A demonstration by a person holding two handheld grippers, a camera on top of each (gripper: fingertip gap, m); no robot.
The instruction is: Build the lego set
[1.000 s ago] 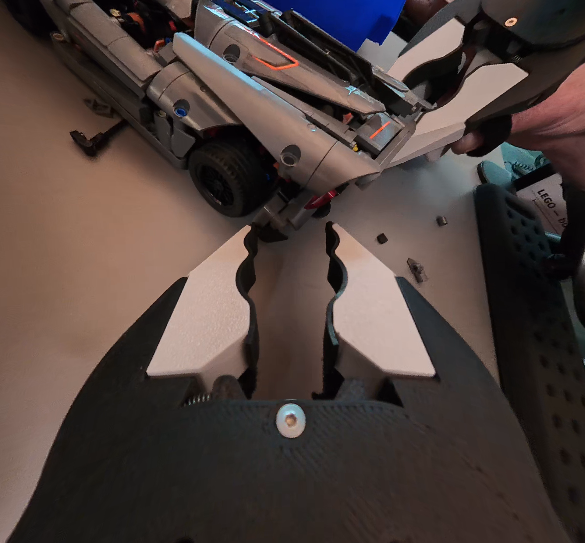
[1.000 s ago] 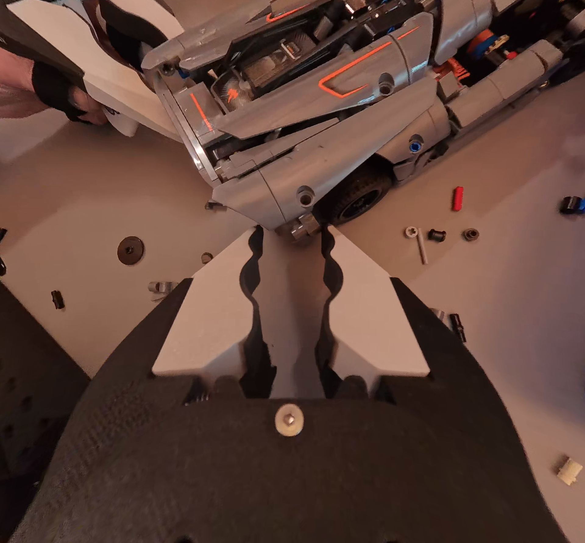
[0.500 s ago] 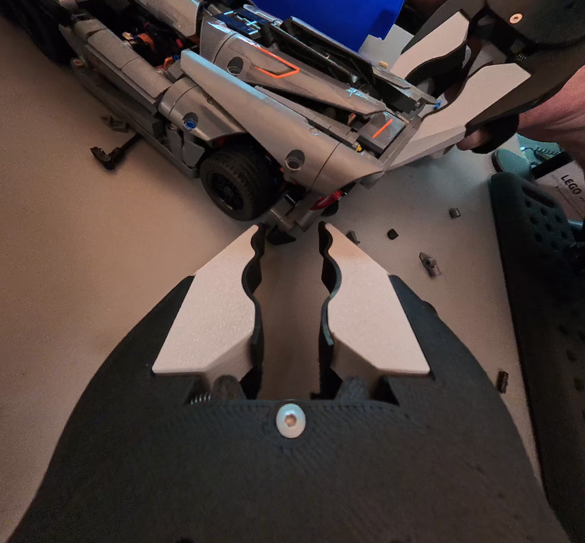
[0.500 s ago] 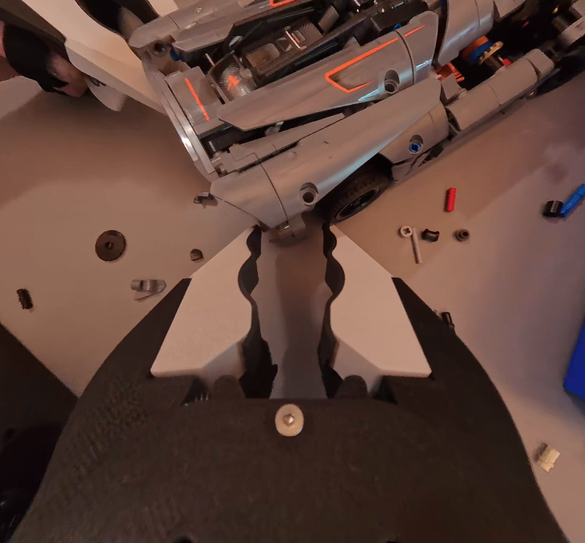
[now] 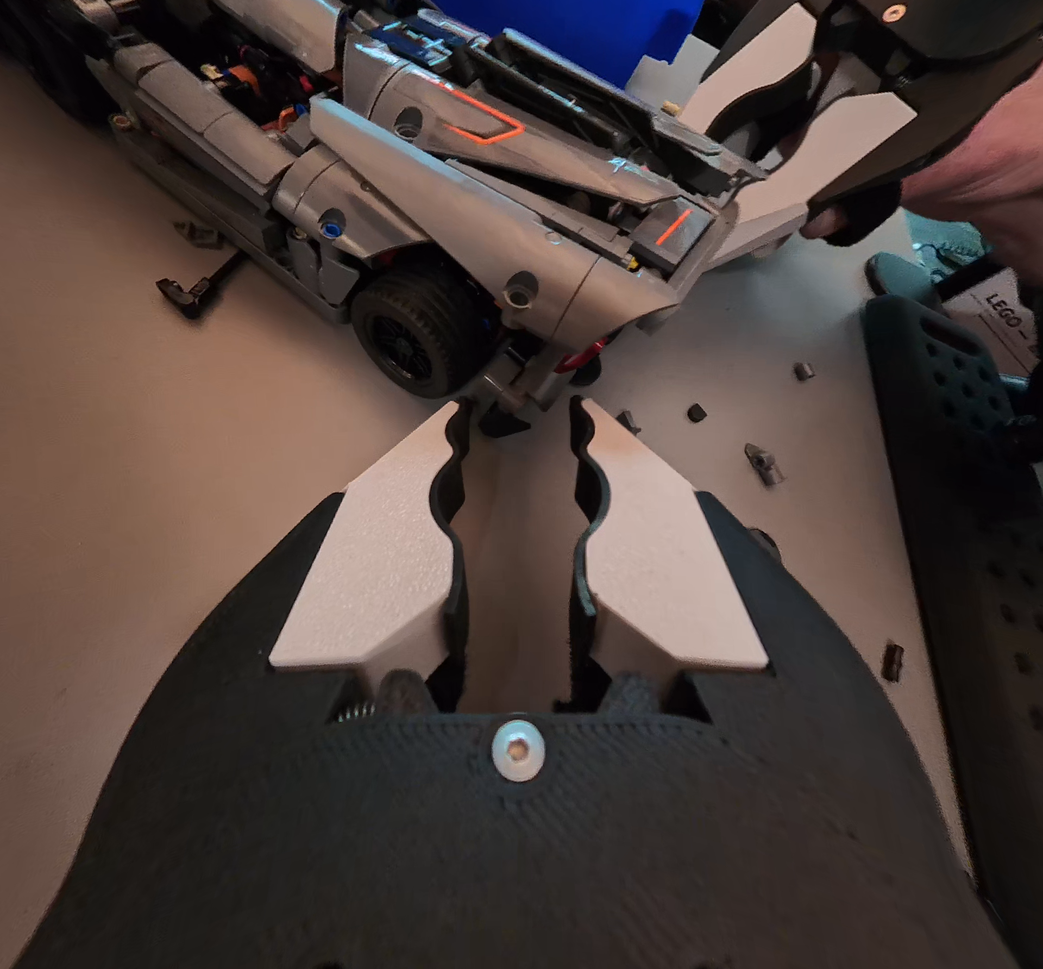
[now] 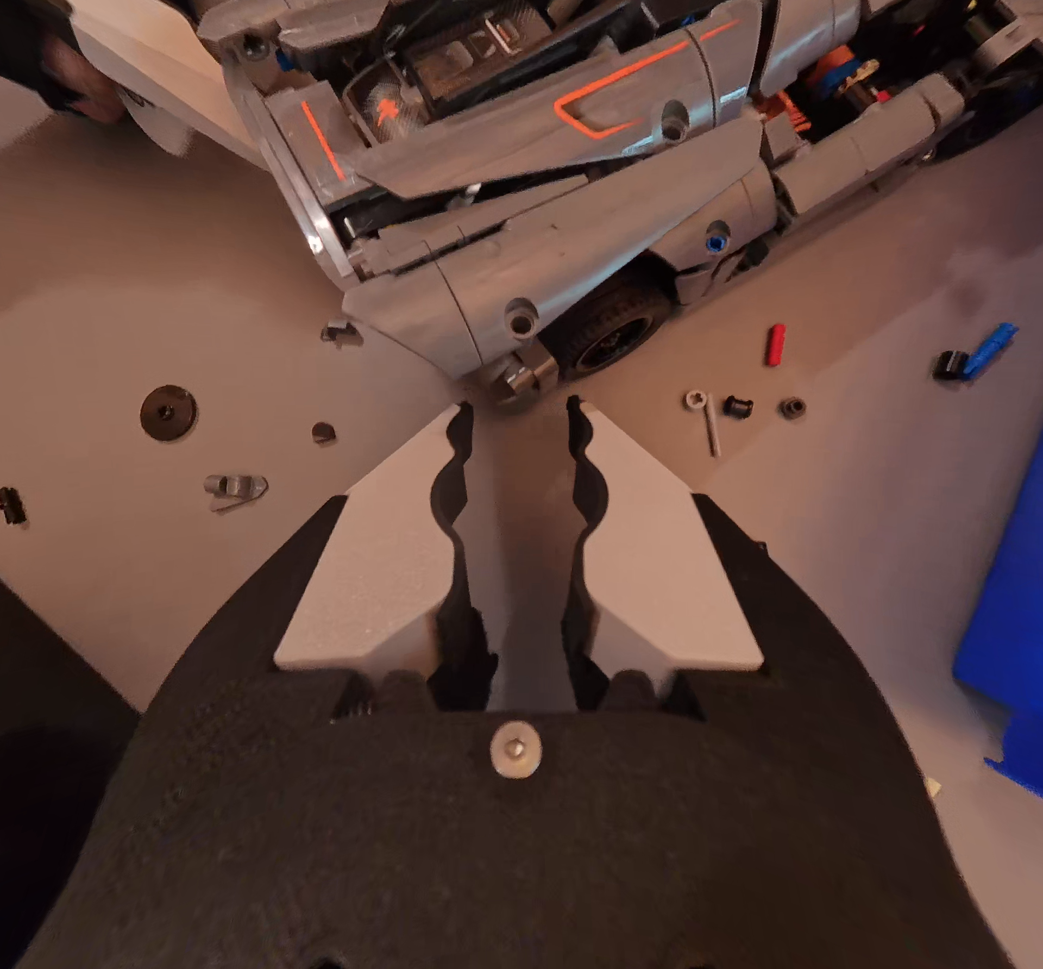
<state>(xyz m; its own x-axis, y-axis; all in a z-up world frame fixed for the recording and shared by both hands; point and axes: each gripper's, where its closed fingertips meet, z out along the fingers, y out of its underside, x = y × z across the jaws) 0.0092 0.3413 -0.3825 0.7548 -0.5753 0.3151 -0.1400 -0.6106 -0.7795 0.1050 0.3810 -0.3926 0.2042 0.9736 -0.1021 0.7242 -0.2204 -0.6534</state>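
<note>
Grey lego car [image 5: 429, 196] sits on the table [image 5: 113, 490], filling 12 o'clock in both wrist views, its front corner right at each gripper's tips. Left gripper [image 5: 516, 405] and right gripper [image 6: 516, 402] are both partly open, holding nothing, flanking the car's nose. Likely the step is steadying the model; next, one claw must pick up a loose part, e.g. the red pin [image 6: 776, 344] at 2 o'clock.

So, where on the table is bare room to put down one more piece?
Free: the broad bare tabletop left of the car's front wheel in the left wrist view. Crowded: the patch right of the wheel in the right wrist view, around the red pin, the grey axle and the blue pin.
</note>
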